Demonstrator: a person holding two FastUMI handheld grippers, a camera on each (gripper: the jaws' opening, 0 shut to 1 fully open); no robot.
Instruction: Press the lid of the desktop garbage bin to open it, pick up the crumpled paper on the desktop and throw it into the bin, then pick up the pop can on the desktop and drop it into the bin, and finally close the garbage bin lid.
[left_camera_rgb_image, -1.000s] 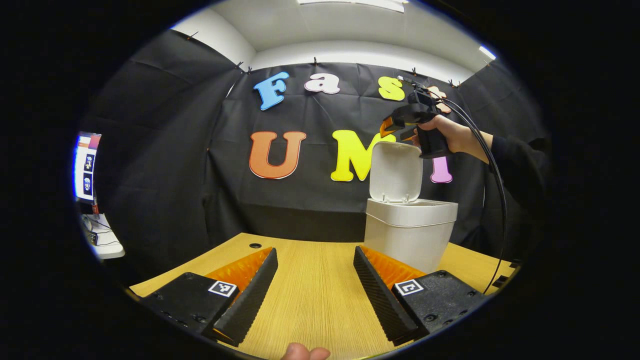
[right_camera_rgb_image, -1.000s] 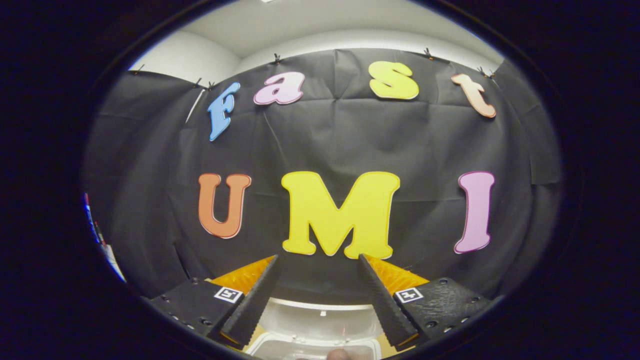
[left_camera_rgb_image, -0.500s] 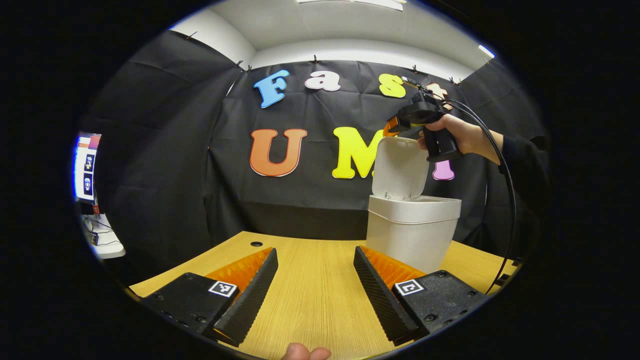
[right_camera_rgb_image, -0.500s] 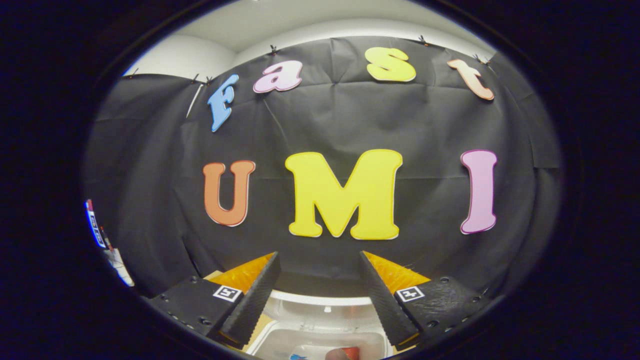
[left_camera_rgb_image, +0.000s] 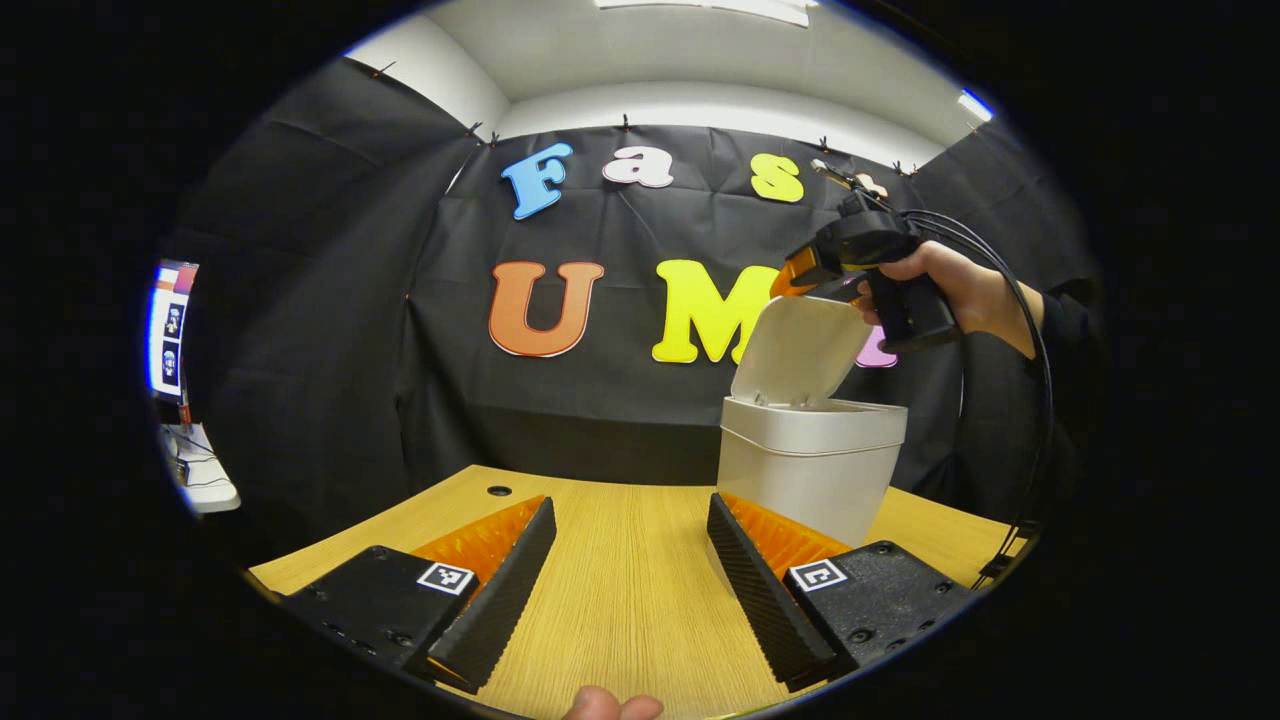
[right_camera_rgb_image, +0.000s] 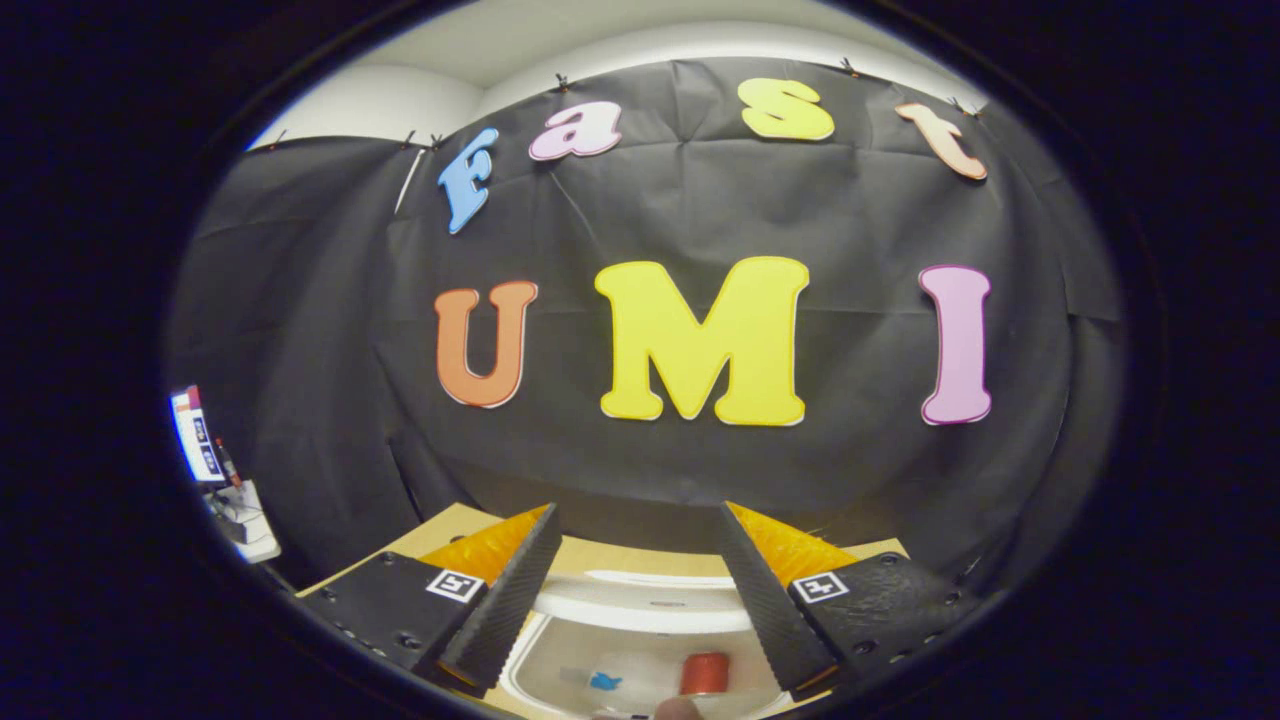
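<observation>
A white desktop bin (left_camera_rgb_image: 805, 470) stands on the wooden table (left_camera_rgb_image: 620, 590), to the right of and beyond my left gripper (left_camera_rgb_image: 630, 500), which hovers open and empty over the table. The bin's lid (left_camera_rgb_image: 800, 350) is raised and leans forward over the opening. A hand holds my right gripper (left_camera_rgb_image: 800, 275) against the lid's top edge. In the right gripper view, my right gripper (right_camera_rgb_image: 637, 510) is open above the lid's edge (right_camera_rgb_image: 640, 605). Below it, inside the bin, I see a red pop can (right_camera_rgb_image: 705, 672) and a small blue-marked scrap (right_camera_rgb_image: 600, 681).
A monitor (left_camera_rgb_image: 168, 330) and a small white side table (left_camera_rgb_image: 200, 485) stand far left, past the table's edge. A cable hole (left_camera_rgb_image: 498, 491) sits near the table's back edge. A black cable (left_camera_rgb_image: 1030, 400) hangs from the right gripper.
The lid has tipped from nearly upright to leaning forward over the bin. My right gripper has moved a little right and tilted down, bringing the can into its view. The left gripper has hardly moved.
</observation>
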